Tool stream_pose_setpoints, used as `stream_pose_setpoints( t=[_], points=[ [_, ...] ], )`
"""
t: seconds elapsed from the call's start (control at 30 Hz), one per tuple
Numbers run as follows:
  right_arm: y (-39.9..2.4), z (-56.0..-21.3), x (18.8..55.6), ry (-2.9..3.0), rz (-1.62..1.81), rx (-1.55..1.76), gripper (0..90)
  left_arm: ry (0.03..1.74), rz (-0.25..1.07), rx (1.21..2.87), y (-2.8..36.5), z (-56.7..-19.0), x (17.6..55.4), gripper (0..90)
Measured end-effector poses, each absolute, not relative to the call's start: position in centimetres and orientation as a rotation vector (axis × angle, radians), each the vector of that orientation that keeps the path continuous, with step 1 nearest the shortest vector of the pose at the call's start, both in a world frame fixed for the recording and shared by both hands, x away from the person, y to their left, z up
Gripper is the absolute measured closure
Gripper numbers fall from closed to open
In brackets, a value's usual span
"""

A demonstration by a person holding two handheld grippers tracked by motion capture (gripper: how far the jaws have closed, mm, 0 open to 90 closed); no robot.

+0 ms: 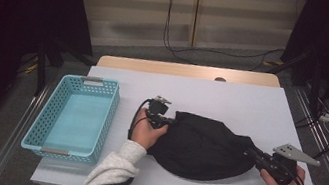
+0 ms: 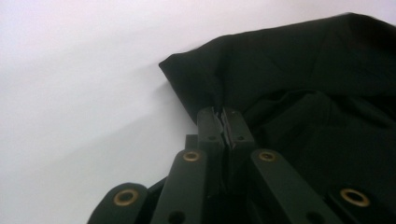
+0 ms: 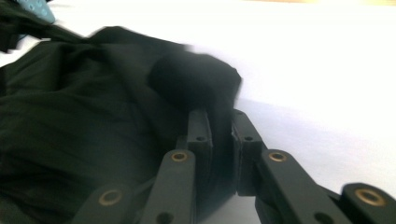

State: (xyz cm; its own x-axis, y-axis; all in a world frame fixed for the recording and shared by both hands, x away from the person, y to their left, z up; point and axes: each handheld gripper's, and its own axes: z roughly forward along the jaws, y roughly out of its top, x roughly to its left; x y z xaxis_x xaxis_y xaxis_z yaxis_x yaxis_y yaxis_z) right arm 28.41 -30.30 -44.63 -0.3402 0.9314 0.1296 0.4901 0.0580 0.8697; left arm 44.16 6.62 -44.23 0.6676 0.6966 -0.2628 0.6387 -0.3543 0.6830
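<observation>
Left gripper (image 2: 223, 114) and right gripper (image 3: 219, 126): both clenched on opposite edges of the black cloth (image 1: 199, 146) right of the basket (image 1: 75, 115). We judge it soft, light; grip hems.

White table (image 1: 251, 107): blue basket (image 1: 75, 115), black cloth (image 1: 201, 147).

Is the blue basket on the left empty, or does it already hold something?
Empty. The high view shows the basket with its whole bare floor visible; the black cloth lies outside it on the table.
</observation>
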Motion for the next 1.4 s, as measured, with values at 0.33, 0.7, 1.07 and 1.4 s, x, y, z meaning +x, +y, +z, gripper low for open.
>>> stream_pose_setpoints(
  t=[0.33,0.7,1.07,1.4],
  points=[
    [-29.8,-44.7,29.1,1.883,1.242,1.416,84.6,1.043,0.143,2.059,11.3,-42.9,42.2,87.8],
    [-28.4,-45.1,29.7,1.939,1.226,1.381,87.6,1.048,0.181,2.015,12.6,-43.1,40.8,87.7],
    [-27.4,-45.0,29.9,1.937,1.241,1.368,87.8,1.046,0.185,2.008,14.2,-42.1,39.7,87.7],
    [-27.4,-44.4,29.7,1.915,1.263,1.348,87.9,1.042,0.181,2.007,14.3,-41.7,39.5,87.7]
  ],
)
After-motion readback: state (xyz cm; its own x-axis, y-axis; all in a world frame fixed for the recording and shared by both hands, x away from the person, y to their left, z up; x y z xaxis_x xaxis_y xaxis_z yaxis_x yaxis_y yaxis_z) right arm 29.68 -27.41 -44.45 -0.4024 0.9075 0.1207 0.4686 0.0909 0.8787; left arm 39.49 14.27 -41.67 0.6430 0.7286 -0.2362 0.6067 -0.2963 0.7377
